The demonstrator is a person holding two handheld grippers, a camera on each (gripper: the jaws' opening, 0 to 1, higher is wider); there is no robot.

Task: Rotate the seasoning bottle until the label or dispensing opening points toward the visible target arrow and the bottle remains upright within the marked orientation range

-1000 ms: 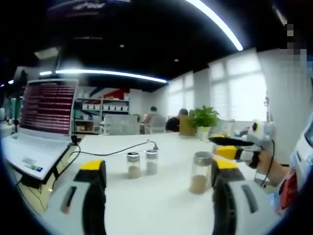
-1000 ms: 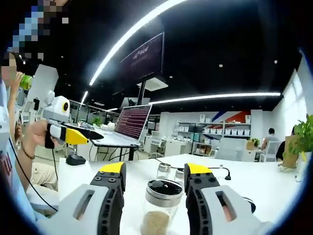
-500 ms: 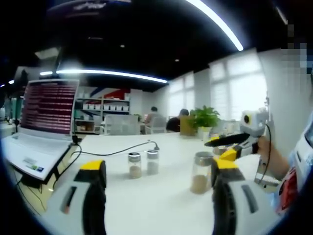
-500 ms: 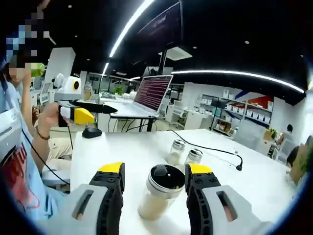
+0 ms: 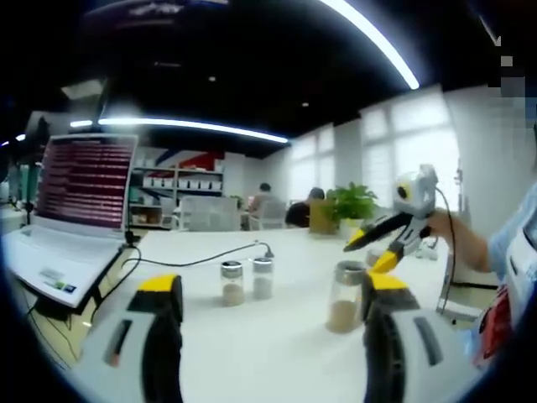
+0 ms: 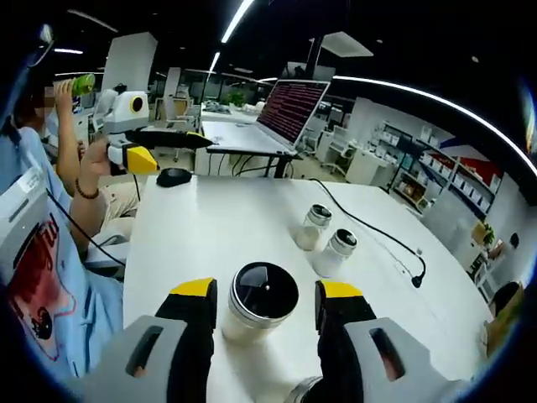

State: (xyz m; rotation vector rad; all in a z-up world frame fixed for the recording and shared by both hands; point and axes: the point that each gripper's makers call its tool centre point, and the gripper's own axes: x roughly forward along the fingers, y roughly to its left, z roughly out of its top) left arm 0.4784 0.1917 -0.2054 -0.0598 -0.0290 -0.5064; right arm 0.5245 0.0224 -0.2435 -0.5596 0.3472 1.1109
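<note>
In the left gripper view, the left gripper is released, jaws wide apart; the clear glass seasoning bottle with a metal cap stands upright at 3 o'clock on the white table, beside the right jaw. 2 small glass shakers stand at 12 o'clock.

In the right gripper view, the right gripper brackets that bottle between its yellow-tipped jaws; I cannot tell whether they press it.

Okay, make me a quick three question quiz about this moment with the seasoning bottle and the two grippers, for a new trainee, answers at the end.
1. True or false: the right gripper has its jaws on either side of the large seasoning bottle.
2. How many small shakers stand near the black cable? A) one B) two C) four
3. What sits open on the table behind the left gripper?

Key: 1 true. 2 B. 3 a laptop.
</note>
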